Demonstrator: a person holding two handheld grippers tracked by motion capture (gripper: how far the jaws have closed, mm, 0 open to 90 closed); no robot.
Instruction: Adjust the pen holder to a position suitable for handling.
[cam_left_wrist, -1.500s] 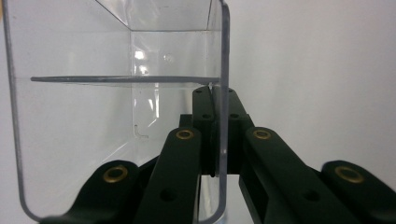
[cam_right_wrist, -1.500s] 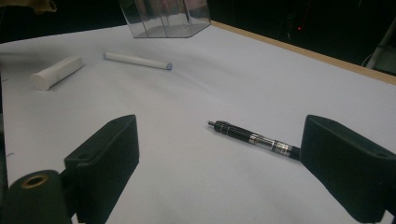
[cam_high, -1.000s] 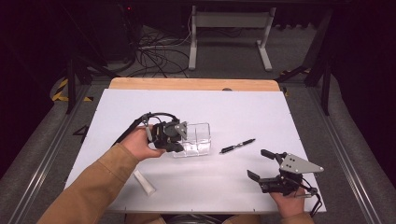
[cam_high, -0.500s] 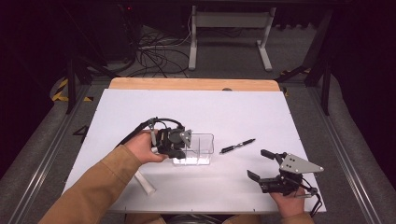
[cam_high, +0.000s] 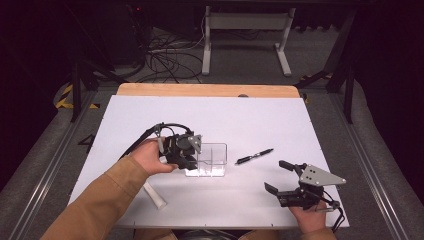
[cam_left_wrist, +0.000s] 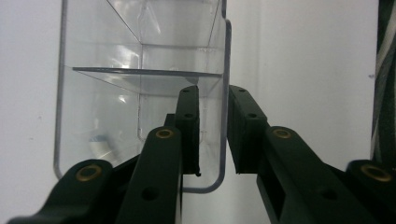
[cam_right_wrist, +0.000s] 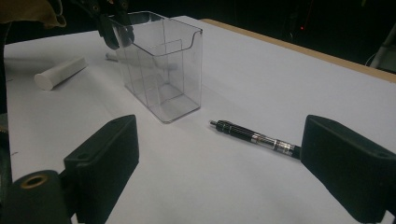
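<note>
Clear plastic holder (cam_high: 210, 160): upright on the white surface (cam_high: 240, 120), left of centre, with a divider inside.
Left tongs (cam_left_wrist: 212, 135): straddling the holder's wall, one jaw inside and one outside; they have just been easing apart, and a gap shows on both sides.
Right tongs (cam_high: 275, 176): spread wide, empty, near the front right edge.
Black pen (cam_right_wrist: 257, 136): lying just beside the holder.
White stick (cam_high: 155, 196): near the left sleeve.

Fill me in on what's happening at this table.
A person works with a tool in each hand. The left tool straddles one wall of the clear plastic holder, which stands upright on the white table; its jaws have just been opening, easing off the wall. The right tool rests open near a black pen.
</note>
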